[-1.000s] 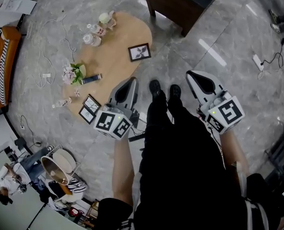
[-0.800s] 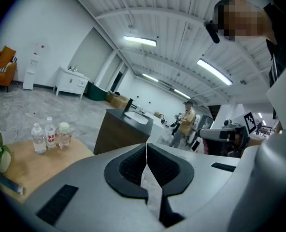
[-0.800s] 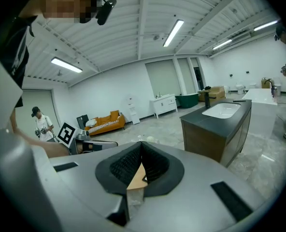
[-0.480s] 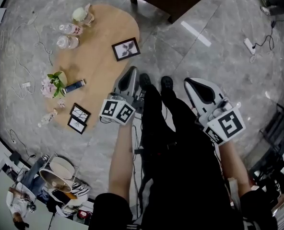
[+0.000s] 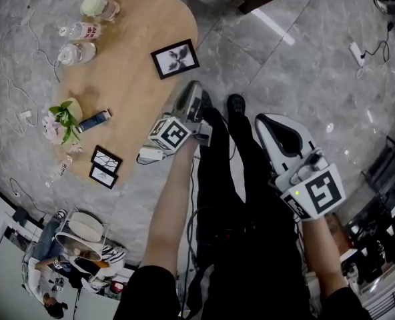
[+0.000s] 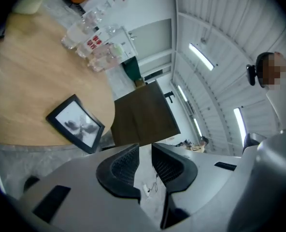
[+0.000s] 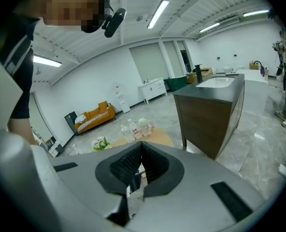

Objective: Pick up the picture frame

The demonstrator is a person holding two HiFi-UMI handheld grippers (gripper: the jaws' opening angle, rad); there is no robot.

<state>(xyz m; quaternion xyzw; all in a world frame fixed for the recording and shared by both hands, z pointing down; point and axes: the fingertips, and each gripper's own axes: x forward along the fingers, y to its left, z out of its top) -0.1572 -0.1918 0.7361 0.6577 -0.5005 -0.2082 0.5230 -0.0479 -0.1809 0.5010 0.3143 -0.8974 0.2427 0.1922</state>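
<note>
None of the pick-up is done yet: the picture frame lies flat on the wooden table, close to its near edge, untouched. The left tool hangs just short of that edge, pointing towards the frame. Its jaws stand a narrow gap apart and are opening, with nothing between them. The right tool is over the floor, well apart from the table, jaws closed together and empty. Left to do, by the look of it: reach, close on an edge, lift. The frame is a thin black rectangle around a pale print with a dark leafy shape. Two smaller frames lie further along the table.
</note>
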